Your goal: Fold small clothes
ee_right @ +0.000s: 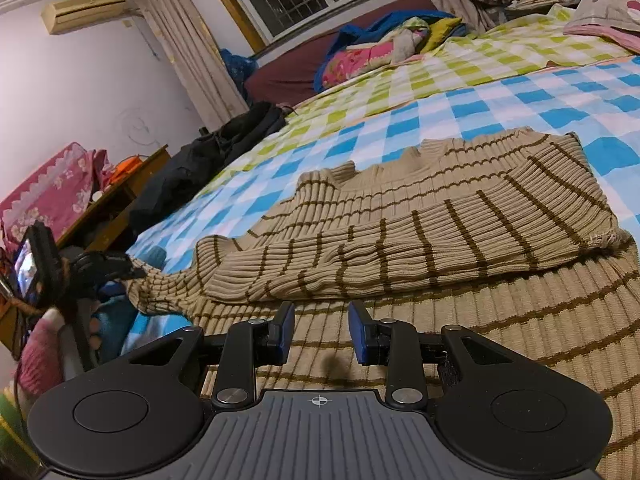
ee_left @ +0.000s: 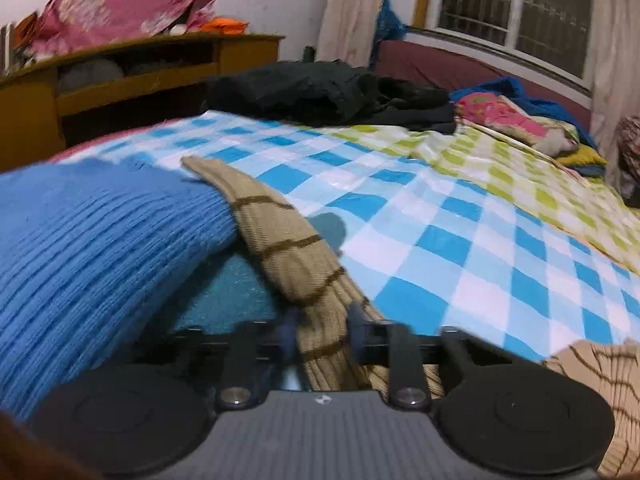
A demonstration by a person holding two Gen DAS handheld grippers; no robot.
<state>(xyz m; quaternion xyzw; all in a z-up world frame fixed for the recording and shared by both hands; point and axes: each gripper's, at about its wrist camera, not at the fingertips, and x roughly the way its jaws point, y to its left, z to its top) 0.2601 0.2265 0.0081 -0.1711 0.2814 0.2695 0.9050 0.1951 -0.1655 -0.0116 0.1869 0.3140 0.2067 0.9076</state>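
Observation:
A beige ribbed sweater with brown stripes (ee_right: pixel 420 216) lies spread on the checked bed sheet (ee_right: pixel 460 112). One sleeve is folded across its body. My left gripper (ee_left: pixel 322 330) is shut on the other sleeve (ee_left: pixel 280 236), which runs forward from the jaws over the sheet (ee_left: pixel 460 240). That gripper also shows at the left in the right wrist view (ee_right: pixel 108 266), holding the sleeve end. My right gripper (ee_right: pixel 320 330) is open and empty, low over the sweater's body.
A blue knit garment (ee_left: pixel 88 248) lies close on the left. Dark clothes (ee_left: pixel 320 88) and colourful clothes (ee_left: pixel 512 116) are piled at the far side of the bed. A wooden shelf unit (ee_left: pixel 132 80) stands beyond the bed's left edge.

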